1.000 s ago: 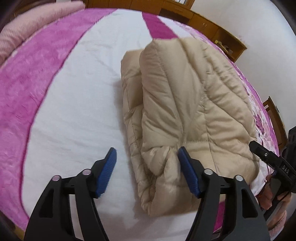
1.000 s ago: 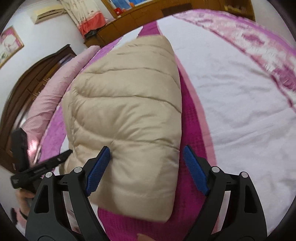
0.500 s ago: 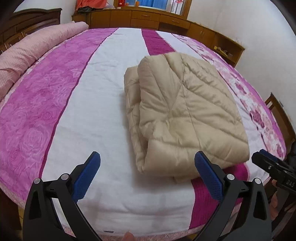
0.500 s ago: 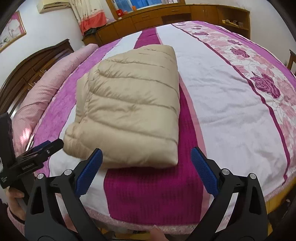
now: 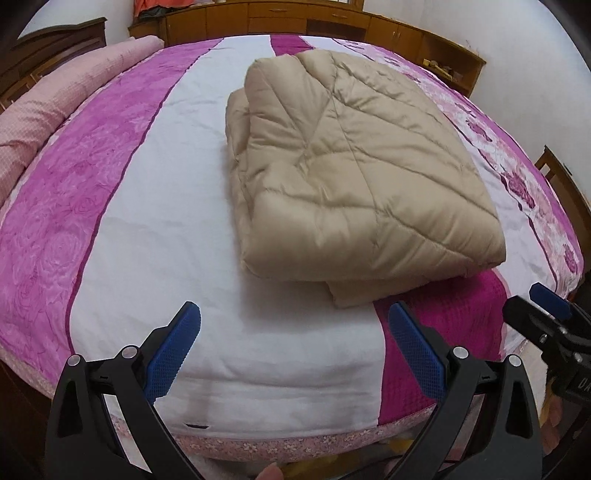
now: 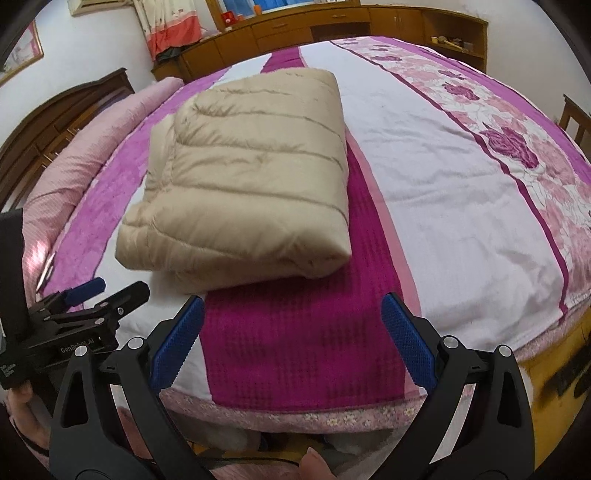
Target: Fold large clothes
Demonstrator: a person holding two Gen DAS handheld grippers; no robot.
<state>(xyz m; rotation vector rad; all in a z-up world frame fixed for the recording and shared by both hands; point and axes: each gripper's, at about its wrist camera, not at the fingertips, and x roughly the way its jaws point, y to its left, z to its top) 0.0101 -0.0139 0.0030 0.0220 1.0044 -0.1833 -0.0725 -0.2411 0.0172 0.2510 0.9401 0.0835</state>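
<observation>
far left: long pale pink rolled blanket (image 5: 55,107) along the edge of the bed, beside the dark wooden headboard (image 6: 55,122).

next: big bed cover with purple-pink, white and flowery stripes (image 5: 140,236), spread flat over the whole bed.

low on the left: left tool (image 5: 293,347), black arms with blue bumpy pads, spread wide apart, nothing between them, up above the near edge of the bed. seen again from the side at the left of the right wrist view (image 6: 96,295), also wide apart there.

in the middle: puffy beige quilted coat folded into a thick pack (image 5: 354,173), lying flat on the bed, partly on the white stripe and partly on the dark pink stripe. one loose flap sticking out under its near edge. well apart from both tools.

low on the right: right tool (image 6: 291,343), same black arms and blue pads, wide apart, holding nothing, over the dark pink stripe near the bed's edge.

far back and right: brown wooden cabinets (image 6: 332,26) along the white wall.
</observation>
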